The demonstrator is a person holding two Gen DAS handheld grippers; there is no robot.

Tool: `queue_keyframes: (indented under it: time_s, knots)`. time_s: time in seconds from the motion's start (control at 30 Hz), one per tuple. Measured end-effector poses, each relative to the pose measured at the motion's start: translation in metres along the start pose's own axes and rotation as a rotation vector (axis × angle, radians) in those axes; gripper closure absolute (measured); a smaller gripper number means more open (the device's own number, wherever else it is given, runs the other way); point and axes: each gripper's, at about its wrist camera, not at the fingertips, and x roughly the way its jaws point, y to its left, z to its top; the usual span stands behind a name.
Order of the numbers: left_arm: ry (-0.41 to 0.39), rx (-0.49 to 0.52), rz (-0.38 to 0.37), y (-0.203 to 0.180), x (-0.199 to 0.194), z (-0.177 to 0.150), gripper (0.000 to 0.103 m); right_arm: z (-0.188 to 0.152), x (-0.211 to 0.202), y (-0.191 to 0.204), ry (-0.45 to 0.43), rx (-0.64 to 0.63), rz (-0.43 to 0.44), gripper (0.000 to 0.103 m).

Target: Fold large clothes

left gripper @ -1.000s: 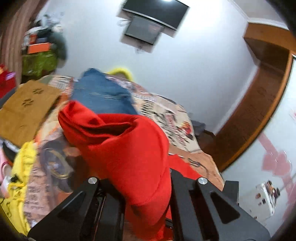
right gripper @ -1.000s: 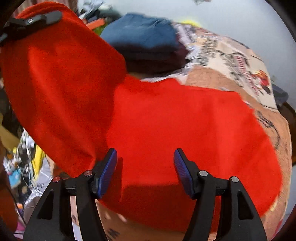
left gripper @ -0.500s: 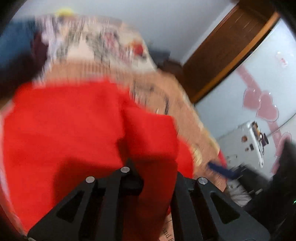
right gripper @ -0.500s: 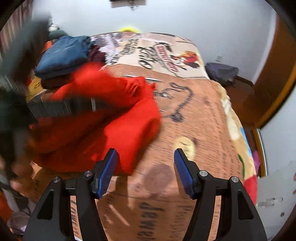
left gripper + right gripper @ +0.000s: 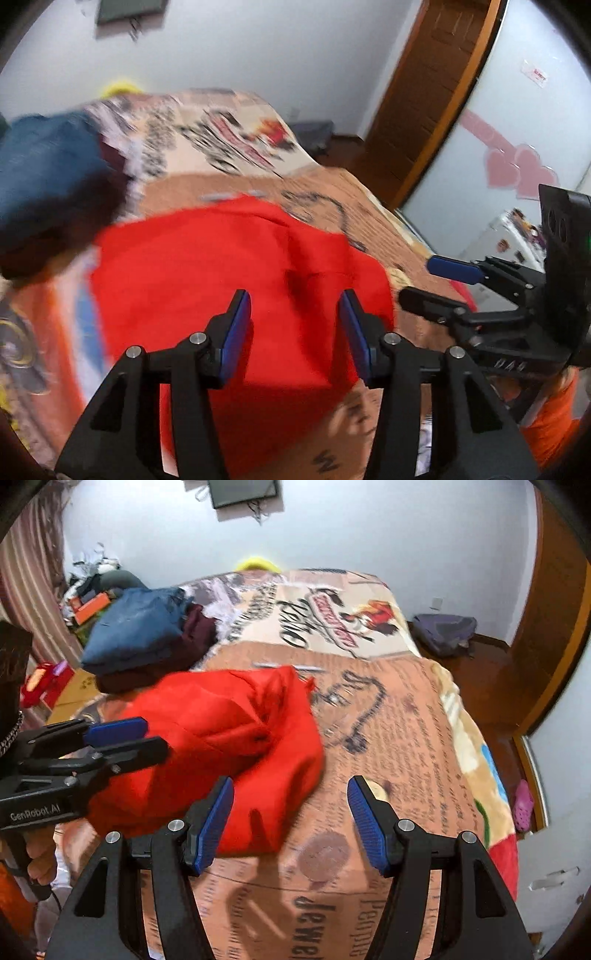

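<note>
A red garment lies folded over in a bundle on the printed bedspread; in the left wrist view it fills the middle. My left gripper is open and empty, hovering just above the garment's near edge; it also shows in the right wrist view. My right gripper is open and empty, above the bedspread at the garment's right front corner; it also shows in the left wrist view.
A stack of folded blue and dark maroon clothes sits on the bed behind the red garment, also in the left wrist view. Clutter lies on the floor at left. A grey bag and wooden door are at right.
My left gripper held the red garment up, carried it over and down onto the rest, then opened and let go. My right gripper drew back to the right, staying open.
</note>
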Motion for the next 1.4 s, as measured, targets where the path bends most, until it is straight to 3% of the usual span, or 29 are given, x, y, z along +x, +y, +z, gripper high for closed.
queue_keyframes:
  time_s: [0.1,0.2,0.37,0.5,0.6,0.67,0.77,0.87,1.13,1.27,1.4]
  knots:
    - [-0.035,0.017,0.106,0.020,-0.018,-0.004,0.047,0.008,0.001,0.013,0.010,0.008,0.110,0.043]
    - [-0.006,-0.004,0.180,0.048,-0.021,-0.014,0.045,0.012,0.008,0.026,0.022,0.021,0.207,0.043]
    - [0.080,-0.072,0.197,0.080,-0.012,-0.041,0.045,0.012,0.041,0.044,0.090,0.030,0.239,0.043]
    - [0.088,-0.077,0.211,0.082,-0.008,-0.053,0.045,0.009,0.078,0.039,0.183,0.121,0.273,0.043]
    - [0.085,-0.064,0.228,0.079,-0.007,-0.052,0.045,0.013,0.087,0.031,0.146,0.190,0.299,0.043]
    - [0.084,-0.055,0.240,0.077,-0.007,-0.050,0.045,0.018,0.087,0.026,0.116,0.200,0.298,0.048]
    - [0.083,-0.054,0.249,0.074,-0.006,-0.047,0.045,0.025,0.081,0.024,0.076,0.201,0.287,0.078]
    - [0.070,-0.055,0.242,0.072,-0.010,-0.043,0.045,0.034,0.073,0.020,0.047,0.187,0.304,0.093]
    - [0.065,-0.008,0.237,0.058,-0.002,-0.039,0.043,0.047,0.043,0.024,-0.057,0.055,0.238,0.096]
    - [0.093,-0.035,0.217,0.062,0.010,-0.043,0.040,0.032,0.062,0.015,0.002,0.005,0.162,0.096]
    - [0.094,-0.043,0.214,0.063,0.014,-0.047,0.036,0.016,0.069,0.000,0.028,-0.024,0.109,0.087]
